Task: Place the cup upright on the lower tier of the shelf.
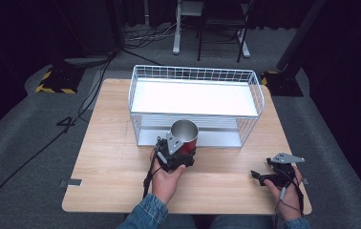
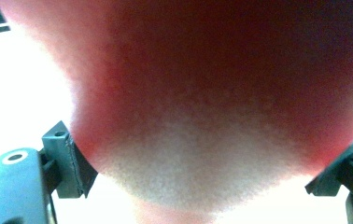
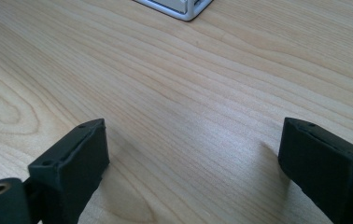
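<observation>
Here the left claw (image 1: pixel 177 155) pinches the upright red metal cup (image 1: pixel 185 136), just before the white wire basket (image 1: pixel 257 90), while the right claw (image 1: pixel 264 176) rests spread wide.

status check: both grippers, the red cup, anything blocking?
Left gripper shut on red cup, upright, in front of the wire basket. Right gripper open, low over bare table. Basket's front wall stands directly behind the cup.

The right tool (image 3: pixel 191 163), jaws spread wide, sits low over the bare wooden table (image 3: pixel 174 79)
</observation>
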